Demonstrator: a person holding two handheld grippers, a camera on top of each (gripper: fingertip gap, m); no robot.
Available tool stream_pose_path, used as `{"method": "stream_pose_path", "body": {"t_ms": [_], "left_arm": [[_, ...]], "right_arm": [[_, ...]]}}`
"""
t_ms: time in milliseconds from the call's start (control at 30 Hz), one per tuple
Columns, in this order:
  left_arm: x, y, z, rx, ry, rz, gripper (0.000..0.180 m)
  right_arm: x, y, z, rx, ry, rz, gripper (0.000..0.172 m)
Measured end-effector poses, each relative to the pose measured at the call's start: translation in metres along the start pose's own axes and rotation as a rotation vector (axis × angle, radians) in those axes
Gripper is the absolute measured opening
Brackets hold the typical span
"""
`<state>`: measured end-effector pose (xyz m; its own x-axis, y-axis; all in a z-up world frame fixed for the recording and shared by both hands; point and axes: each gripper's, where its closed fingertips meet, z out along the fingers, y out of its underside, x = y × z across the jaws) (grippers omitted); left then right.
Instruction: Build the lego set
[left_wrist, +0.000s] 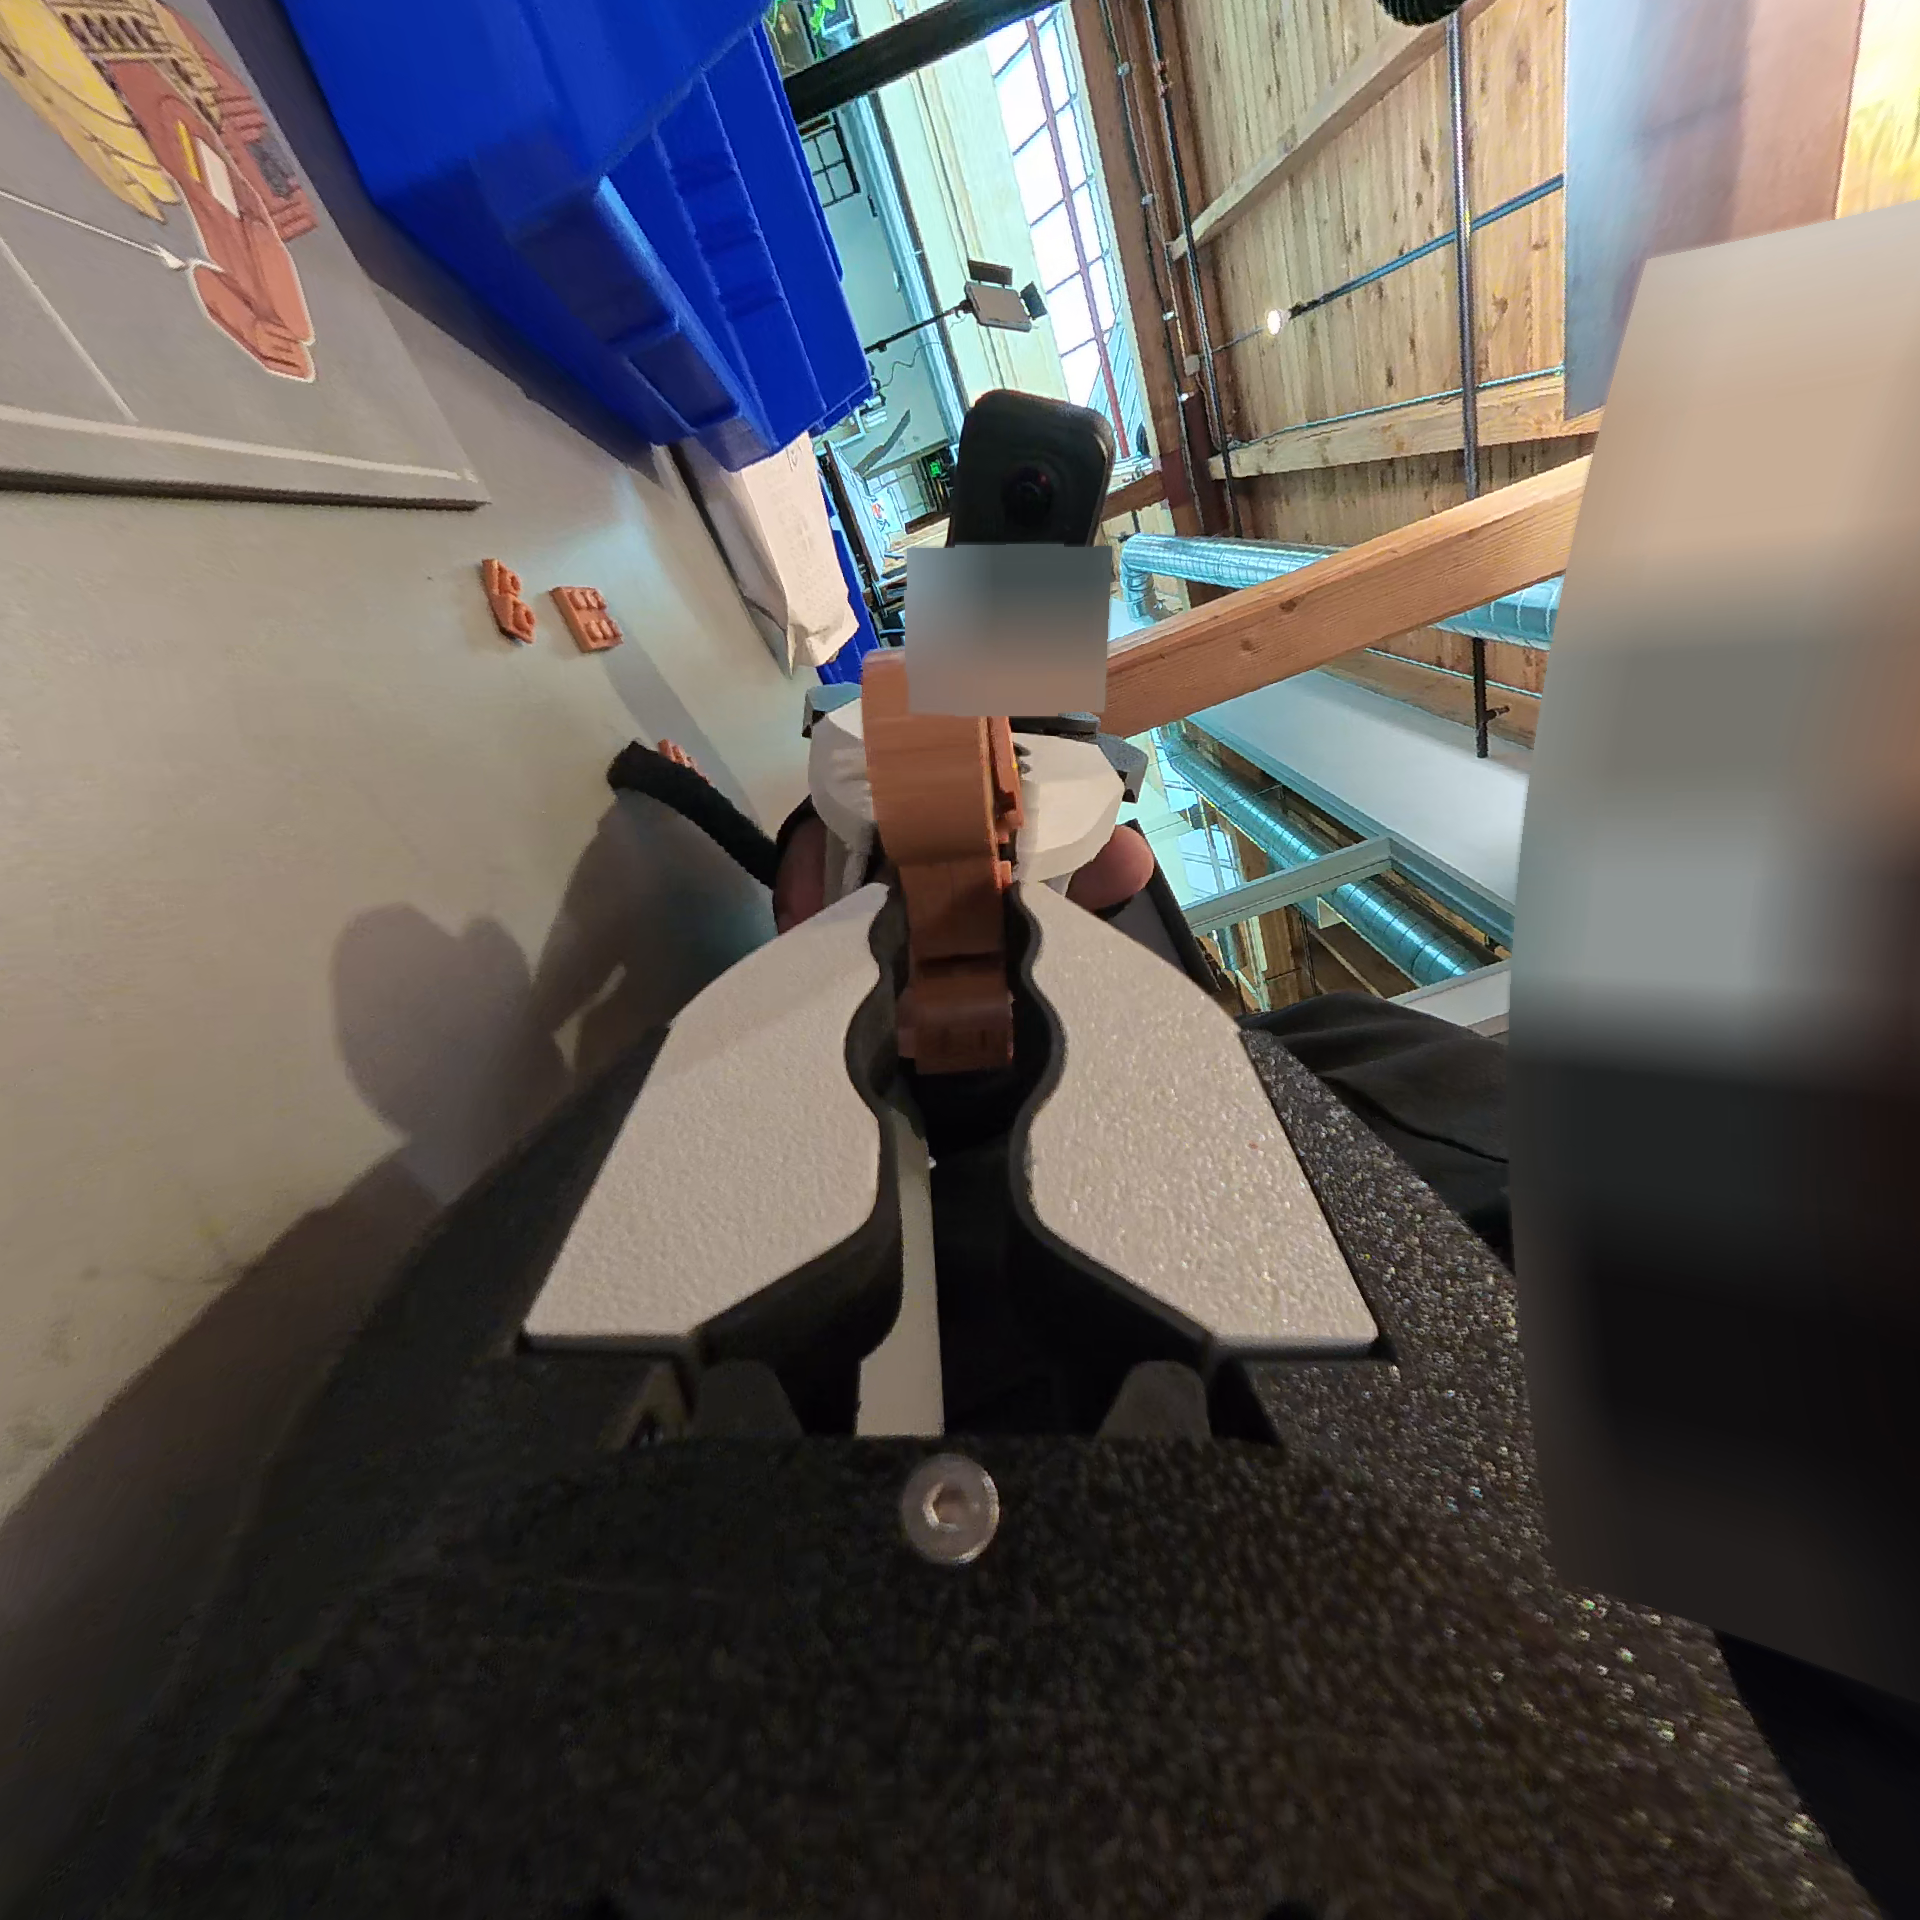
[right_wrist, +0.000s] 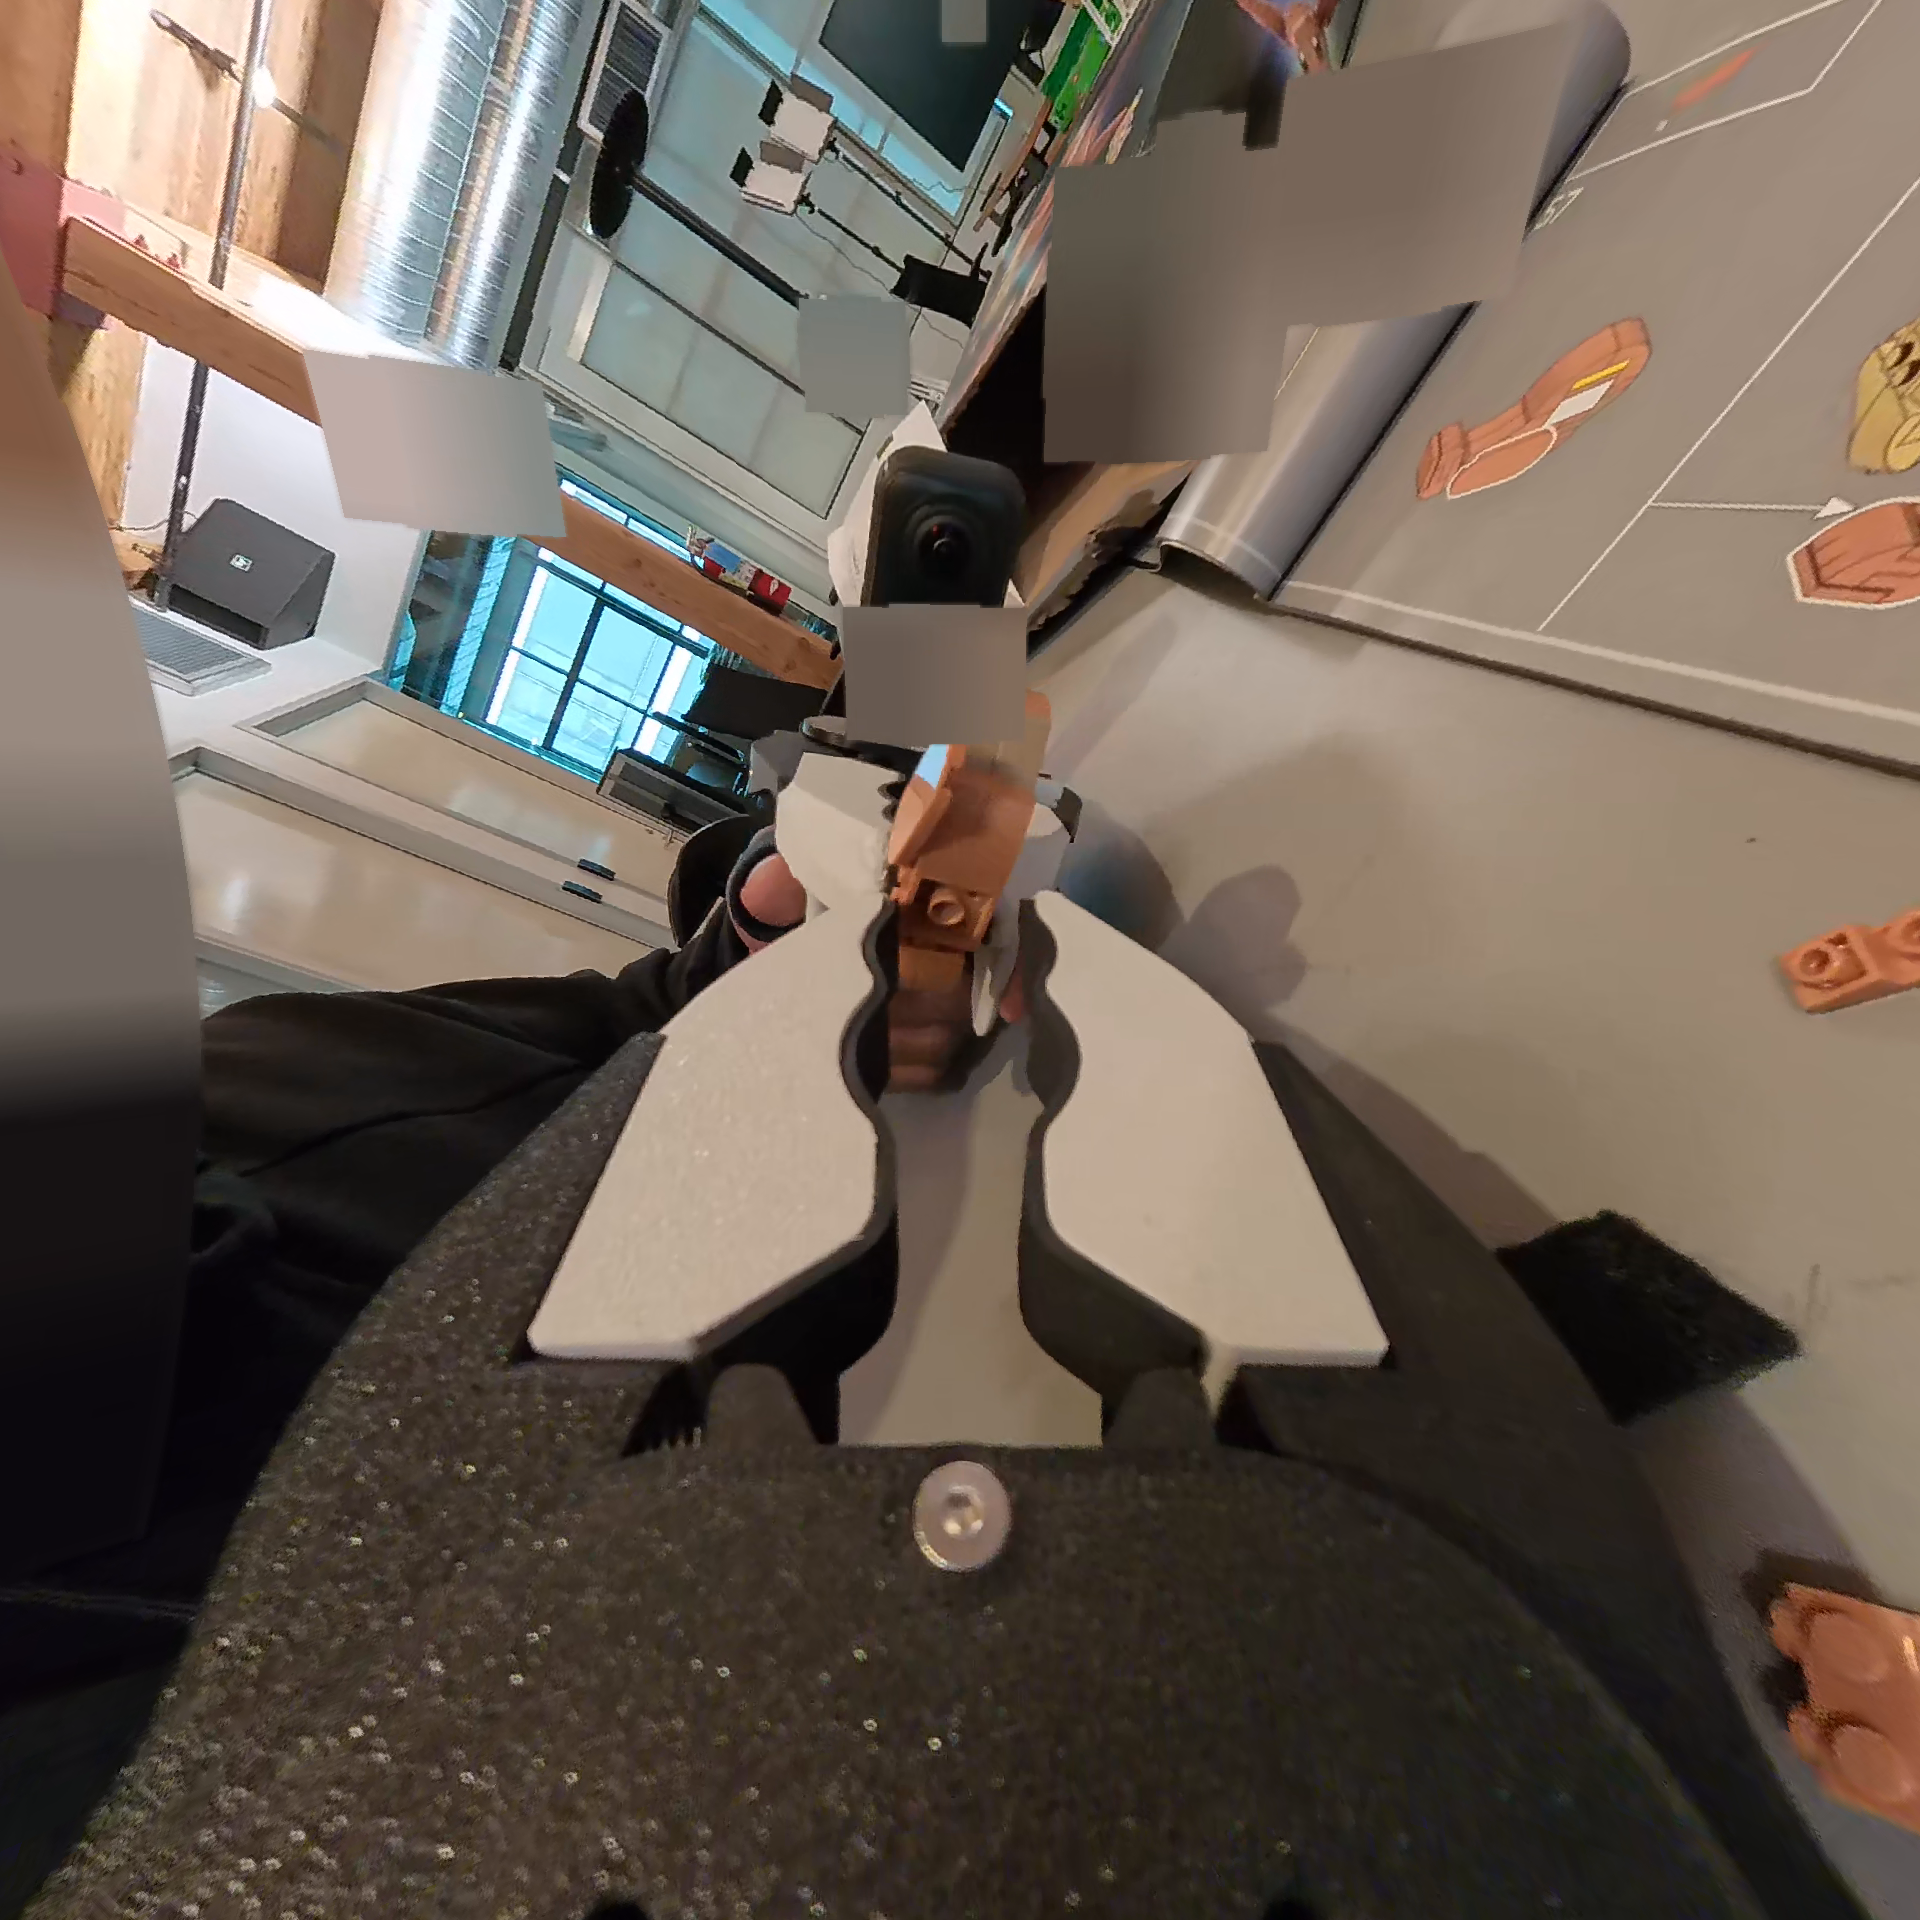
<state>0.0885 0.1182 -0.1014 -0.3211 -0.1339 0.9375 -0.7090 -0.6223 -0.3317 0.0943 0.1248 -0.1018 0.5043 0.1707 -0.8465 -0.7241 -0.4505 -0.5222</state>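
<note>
Brown brick assembly (left_wrist: 940, 894) clamped between both facing grippers.

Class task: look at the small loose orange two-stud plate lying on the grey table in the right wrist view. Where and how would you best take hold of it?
Grip the loose orange plate across its two long edges, coming straight down from above. It lies flat, studs up, on the grey table, with open table along those edges, so a thin part like this probably offers only its narrow sides. The right gripper is closed on a brown brick assembly.
</note>
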Motion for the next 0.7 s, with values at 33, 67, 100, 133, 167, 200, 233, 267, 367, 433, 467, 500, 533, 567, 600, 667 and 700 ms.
{"method": "stream_pose_path", "body": {"t_ms": [33,67,100,133,167,200,233,267,367,433,467,500,533,567,600,667,700], "left_arm": [[-0.0004,0.0002,0.0001,0.0,-0.004,0.002,0.017],[-0.0007,0.0003,0.0002,-0.001,-0.007,0.004,0.017],[-0.0011,0.0006,0.0004,-0.002,-0.011,0.005,0.017],[-0.0016,0.0008,0.0006,-0.003,-0.016,0.007,0.017],[-0.0016,0.0011,0.0007,-0.004,-0.018,0.01,0.017],[-0.0015,0.0013,0.0008,-0.006,-0.019,0.014,0.017],[-0.0018,0.0015,0.001,-0.007,-0.024,0.018,0.017],[-0.0022,0.0018,0.0012,-0.009,-0.028,0.022,0.017],[-0.0024,0.0031,0.002,-0.015,-0.034,0.03,0.017],[-0.0023,0.0033,0.0021,-0.016,-0.034,0.031,0.017],[-0.0027,0.0033,0.0021,-0.016,-0.036,0.03,0.017],[-0.0029,0.0033,0.0021,-0.017,-0.037,0.03,0.017],[-0.003,0.0036,0.0022,-0.018,-0.038,0.03,0.017],[-0.003,0.0036,0.0022,-0.018,-0.037,0.03,0.017],[-0.0029,0.0035,0.0022,-0.017,-0.036,0.029,0.017],[-0.0027,0.0033,0.0021,-0.016,-0.033,0.028,0.017],[-0.0021,0.0037,0.0022,-0.018,-0.028,0.028,0.017]], "right_arm": [[0.0001,0.0001,0.0001,-0.001,0.0,0.002,0.021],[0.0004,0.0003,0.0001,-0.001,0.001,0.003,0.021],[0.0008,0.0005,0.0,-0.002,0.002,0.005,0.021],[0.0011,0.0007,-0.0002,-0.003,0.001,0.009,0.021],[0.001,0.0007,-0.0003,-0.003,-0.002,0.012,0.022],[0.0008,0.001,-0.0003,-0.003,-0.006,0.016,0.022],[0.0005,0.0014,-0.0001,-0.005,-0.011,0.02,0.023],[0.0,0.0021,0.0003,-0.007,-0.015,0.023,0.023],[-0.0007,0.0028,0.0015,-0.012,-0.019,0.024,0.024],[-0.0003,0.0022,0.0014,-0.008,-0.017,0.025,0.021],[0.0,0.0021,0.0013,-0.007,-0.017,0.027,0.02],[0.0001,0.0021,0.0013,-0.007,-0.017,0.028,0.02],[0.0001,0.0021,0.0014,-0.007,-0.018,0.028,0.02],[0.0001,0.0022,0.0013,-0.008,-0.018,0.028,0.02],[0.0,0.0021,0.0014,-0.008,-0.019,0.028,0.02],[-0.0004,0.0022,0.0012,-0.009,-0.024,0.024,0.019],[-0.001,0.0022,0.0011,-0.009,-0.029,0.022,0.019]]}}
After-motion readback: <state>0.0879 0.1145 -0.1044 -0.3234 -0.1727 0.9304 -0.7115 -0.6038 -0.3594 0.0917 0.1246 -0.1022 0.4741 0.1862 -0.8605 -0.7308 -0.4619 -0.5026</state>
